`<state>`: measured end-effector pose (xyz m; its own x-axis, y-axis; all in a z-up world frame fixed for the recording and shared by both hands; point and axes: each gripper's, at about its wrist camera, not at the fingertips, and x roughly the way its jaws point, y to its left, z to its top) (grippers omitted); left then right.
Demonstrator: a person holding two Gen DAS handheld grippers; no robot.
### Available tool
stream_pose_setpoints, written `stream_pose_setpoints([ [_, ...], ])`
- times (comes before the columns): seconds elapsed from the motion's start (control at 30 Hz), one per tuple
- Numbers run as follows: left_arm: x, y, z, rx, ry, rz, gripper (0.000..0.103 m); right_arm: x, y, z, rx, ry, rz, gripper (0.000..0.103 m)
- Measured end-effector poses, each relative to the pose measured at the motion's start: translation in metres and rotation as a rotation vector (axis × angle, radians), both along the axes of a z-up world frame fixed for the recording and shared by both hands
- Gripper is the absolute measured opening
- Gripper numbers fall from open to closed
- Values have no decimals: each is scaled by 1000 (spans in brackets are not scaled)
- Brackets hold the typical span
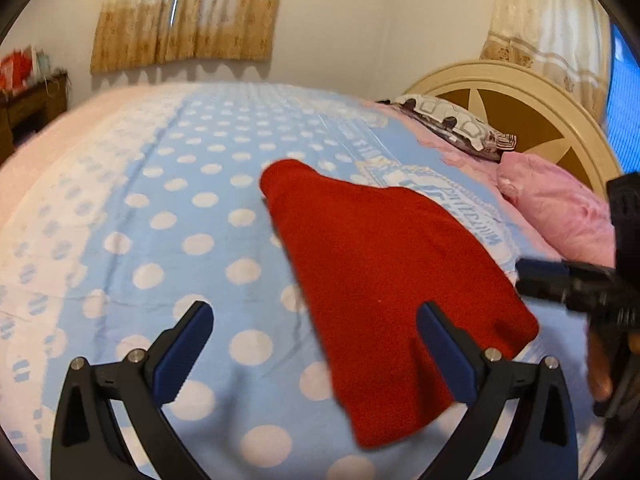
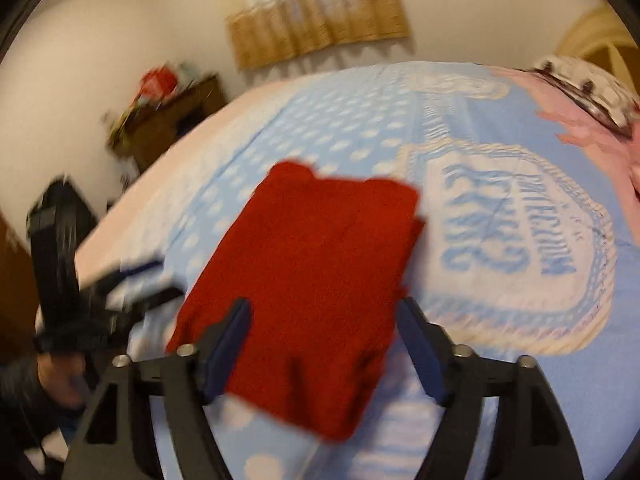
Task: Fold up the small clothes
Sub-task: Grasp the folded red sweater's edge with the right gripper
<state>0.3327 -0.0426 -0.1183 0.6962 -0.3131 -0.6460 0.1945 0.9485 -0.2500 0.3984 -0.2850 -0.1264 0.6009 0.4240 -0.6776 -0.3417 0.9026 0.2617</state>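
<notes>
A red folded garment (image 1: 384,280) lies flat on the blue polka-dot bedspread (image 1: 192,216). It also shows in the right wrist view (image 2: 316,280), blurred. My left gripper (image 1: 316,316) is open and empty, hovering just above the garment's near left edge. My right gripper (image 2: 324,312) is open and empty above the garment's near end. The right gripper also shows at the right edge of the left wrist view (image 1: 576,284). The left gripper shows at the left of the right wrist view (image 2: 120,284).
A pink pillow (image 1: 560,208) and a patterned pillow (image 1: 452,124) lie by the cream headboard (image 1: 520,100). A dark wooden cabinet (image 1: 28,108) stands beyond the bed's far left. Curtains (image 1: 188,12) hang on the far wall.
</notes>
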Motion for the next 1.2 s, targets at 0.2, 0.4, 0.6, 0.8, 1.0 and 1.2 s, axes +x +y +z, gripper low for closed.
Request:
stream_pose_setpoints([
  [0.2, 21, -11, -28, -29, 105, -3, 103, 74, -30, -50, 149, 157, -106, 76],
  [0.4, 23, -10, -37, -62, 126, -24, 103, 102, -26, -68, 197, 191, -84, 76],
  [0.6, 25, -11, -42, -91, 146, -39, 103, 115, -21, -71, 183, 180, -86, 75],
  [0.8, 23, -14, -42, -84, 144, -46, 103, 130, -18, -74, 212, 177, -58, 55],
  [1.0, 25, -17, -43, -86, 140, -68, 103, 134, -11, -78, 244, 152, -9, 45],
  [1.2, 27, -20, -43, -106, 134, -109, 103, 135, -12, -82, 302, 150, 20, 36],
])
